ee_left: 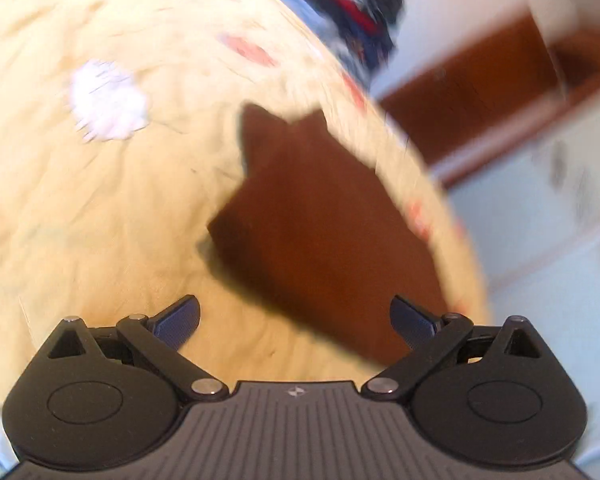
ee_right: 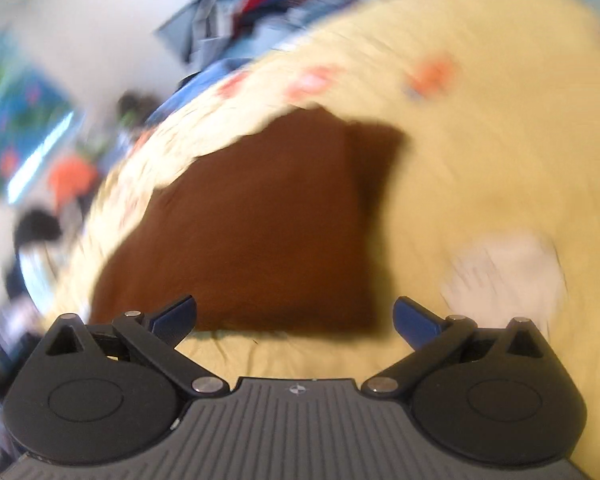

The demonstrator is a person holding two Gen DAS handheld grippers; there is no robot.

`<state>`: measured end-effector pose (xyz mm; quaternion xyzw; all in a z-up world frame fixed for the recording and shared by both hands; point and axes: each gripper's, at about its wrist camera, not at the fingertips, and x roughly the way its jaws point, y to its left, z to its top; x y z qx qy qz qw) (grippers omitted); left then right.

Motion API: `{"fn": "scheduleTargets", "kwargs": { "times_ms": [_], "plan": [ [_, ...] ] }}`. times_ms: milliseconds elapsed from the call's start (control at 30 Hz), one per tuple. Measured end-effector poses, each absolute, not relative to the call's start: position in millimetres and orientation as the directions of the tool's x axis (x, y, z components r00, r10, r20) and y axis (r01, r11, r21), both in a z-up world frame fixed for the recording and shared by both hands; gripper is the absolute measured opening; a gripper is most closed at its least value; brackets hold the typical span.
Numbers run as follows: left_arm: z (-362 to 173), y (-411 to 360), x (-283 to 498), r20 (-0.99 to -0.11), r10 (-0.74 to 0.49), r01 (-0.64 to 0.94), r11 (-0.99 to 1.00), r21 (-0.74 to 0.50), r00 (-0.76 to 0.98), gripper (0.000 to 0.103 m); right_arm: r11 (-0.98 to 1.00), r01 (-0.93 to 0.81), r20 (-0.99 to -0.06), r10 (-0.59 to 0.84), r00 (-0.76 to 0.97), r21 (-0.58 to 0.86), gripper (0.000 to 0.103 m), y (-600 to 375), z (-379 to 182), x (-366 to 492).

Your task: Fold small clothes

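A brown folded garment (ee_left: 316, 232) lies flat on a yellow bedspread (ee_left: 100, 208) near the bed's edge. It also shows in the right wrist view (ee_right: 252, 224), just ahead of the fingers. My left gripper (ee_left: 296, 320) is open and empty, hovering just before the garment's near corner. My right gripper (ee_right: 296, 320) is open and empty at the garment's near edge. Both views are blurred by motion.
A small white cloth (ee_left: 106, 100) lies on the bedspread left of the brown garment; it also shows in the right wrist view (ee_right: 504, 276). A pile of dark, blue and red clothes (ee_left: 352, 12) sits at the bed's far end (ee_right: 256, 0). The bed edge (ee_left: 452, 216) drops off beside the garment.
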<state>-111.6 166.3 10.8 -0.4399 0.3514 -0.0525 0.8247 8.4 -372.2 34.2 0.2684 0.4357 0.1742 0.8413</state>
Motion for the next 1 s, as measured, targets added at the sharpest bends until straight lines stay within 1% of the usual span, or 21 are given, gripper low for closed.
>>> {"fn": "scheduleTargets", "kwargs": {
  "times_ms": [100, 167, 200, 233, 267, 300, 333, 467, 567, 600, 633, 667, 700, 733, 767, 800, 833, 867, 900, 967, 1000],
  "plan": [
    [-2.2, 171.8, -94.5, -0.465, -0.471, -0.249, 0.451, -0.857, 0.750, 0.101, 0.710, -0.024, -0.575, 0.589, 0.568, 0.704, 0.103, -382.9, 17.8, 14.8],
    [0.4, 163.7, -79.8, -0.486, -0.453, -0.242, 0.496, -0.834, 0.748, 0.101, 0.665, -0.012, -0.548, 0.626, 0.555, 0.747, 0.103, -378.7, 12.0, 26.8],
    [3.0, 156.9, -73.0, -0.506, -0.442, -0.238, 0.531, -0.813, 0.741, 0.091, 0.649, -0.021, -0.536, 0.645, 0.545, 0.760, 0.103, -376.3, 10.5, 33.7],
    [5.4, 153.2, -66.4, -0.538, -0.433, -0.244, 0.568, -0.786, 0.723, 0.073, 0.648, -0.036, -0.530, 0.653, 0.542, 0.761, 0.089, -374.9, 10.1, 39.4],
    [3.9, 148.4, -57.8, -0.585, -0.440, -0.256, 0.606, -0.753, 0.682, 0.022, 0.657, -0.051, -0.538, 0.657, 0.528, 0.752, 0.075, -371.3, 9.3, 45.4],
    [1.9, 147.5, -50.4, -0.641, -0.434, -0.283, 0.641, -0.714, 0.633, 0.006, 0.676, -0.060, -0.562, 0.656, 0.503, 0.735, 0.028, -367.9, 8.1, 51.1],
    [1.4, 151.0, -51.2, -0.635, -0.438, -0.284, 0.632, -0.721, 0.636, 0.006, 0.705, -0.068, -0.596, 0.643, 0.480, 0.706, 0.021, -365.7, 10.8, 53.9],
    [28.6, 158.7, -67.1, -0.608, -0.429, -0.194, 0.689, -0.699, 0.668, 0.005, 0.739, -0.162, -0.609, 0.641, 0.467, 0.654, 0.021, -367.0, 28.8, 39.9],
    [25.8, 167.7, -75.7, -0.667, -0.377, -0.199, 0.759, -0.620, 0.643, 0.005, 0.778, -0.184, -0.640, 0.606, 0.473, 0.601, 0.020, -377.8, 37.4, 22.0],
    [20.0, 168.7, -76.1, -0.693, -0.361, -0.219, 0.771, -0.598, 0.624, 0.005, 0.802, -0.173, -0.671, 0.579, 0.463, 0.572, 0.013, -379.7, 29.9, 21.7],
    [16.4, 170.0, -77.8, -0.703, -0.362, -0.219, 0.777, -0.591, 0.612, 0.005, 0.813, -0.175, -0.680, 0.565, 0.468, 0.555, 0.012, -380.8, 23.5, 20.1],
    [19.6, 170.4, -84.4, -0.698, -0.378, -0.196, 0.780, -0.594, 0.609, 0.005, 0.800, -0.169, -0.664, 0.578, 0.473, 0.576, 0.016, -383.6, 21.5, 19.0],
    [24.8, 168.3, -88.7, -0.701, -0.385, -0.168, 0.796, -0.582, 0.600, 0.005, 0.783, -0.154, -0.650, 0.593, 0.475, 0.602, 0.031, -385.1, 22.1, 20.3],
    [32.4, 163.6, -94.1, -0.703, -0.389, -0.123, 0.820, -0.558, 0.595, 0.006, 0.777, -0.142, -0.642, 0.595, 0.484, 0.613, 0.054, -388.0, 25.5, 19.2],
    [41.8, 154.6, -101.2, -0.710, -0.384, -0.059, 0.857, -0.512, 0.590, 0.008, 0.788, -0.137, -0.638, 0.574, 0.514, 0.600, 0.066, -390.1, 32.9, 16.5],
    [49.5, 143.6, -109.0, -0.717, -0.370, 0.002, 0.889, -0.457, 0.590, 0.014, 0.811, -0.135, -0.628, 0.536, 0.564, 0.570, 0.076, -391.7, 43.2, 12.1],
    [57.8, 132.7, -113.4, -0.720, -0.355, 0.055, 0.913, -0.405, 0.596, 0.020, 0.832, -0.146, -0.613, 0.502, 0.610, 0.535, 0.074, -390.5, 54.2, 8.2],
    [66.7, 120.2, -117.3, -0.711, -0.339, 0.112, 0.931, -0.347, 0.616, 0.037, 0.850, -0.173, -0.603, 0.482, 0.636, 0.498, 0.074, -385.0, 64.8, 8.2],
    [74.0, 107.9, -117.4, -0.693, -0.329, 0.157, 0.941, -0.301, 0.642, 0.060, 0.863, -0.208, -0.592, 0.473, 0.652, 0.460, 0.074, -375.2, 74.4, 9.8],
    [86.4, 77.9, -111.0, -0.599, -0.296, 0.230, 0.955, -0.187, 0.744, 0.084, 0.867, -0.298, -0.568, 0.490, 0.661, 0.401, 0.074, -345.1, 87.4, 19.7],
    [88.3, 65.5, -102.4, -0.552, -0.283, 0.251, 0.959, -0.135, 0.784, 0.084, 0.858, -0.349, -0.567, 0.512, 0.646, 0.378, 0.074, -325.9, 89.7, 28.8]
  ]
}}
